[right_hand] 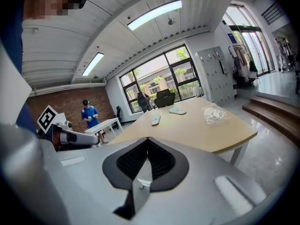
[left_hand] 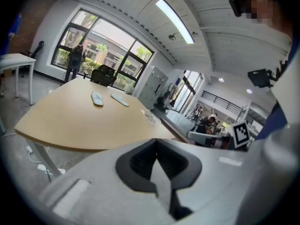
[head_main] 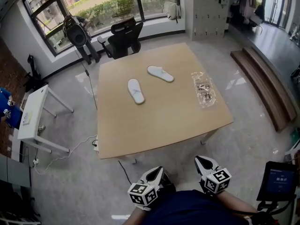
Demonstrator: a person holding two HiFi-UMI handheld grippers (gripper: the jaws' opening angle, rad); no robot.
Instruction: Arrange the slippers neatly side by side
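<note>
Two white slippers lie apart on the far half of the wooden table (head_main: pixel 154 125). The left slipper (head_main: pixel 136 90) points roughly away from me; the right slipper (head_main: pixel 160 73) lies angled across, further back. They also show small in the left gripper view, left slipper (left_hand: pixel 97 98) and right slipper (left_hand: pixel 119 100), and in the right gripper view, left slipper (right_hand: pixel 156 120) and right slipper (right_hand: pixel 177 110). My left gripper (head_main: pixel 158 171) and right gripper (head_main: pixel 201 162) hang close to my body, short of the table's near edge, both shut and empty.
A crumpled clear plastic bag (head_main: pixel 204 88) lies on the table's right side. A black office chair (head_main: pixel 123 37) stands behind the table, a small white table (head_main: pixel 33 118) to the left, wooden steps (head_main: pixel 267 86) to the right. A cable (head_main: pixel 70 151) runs over the floor.
</note>
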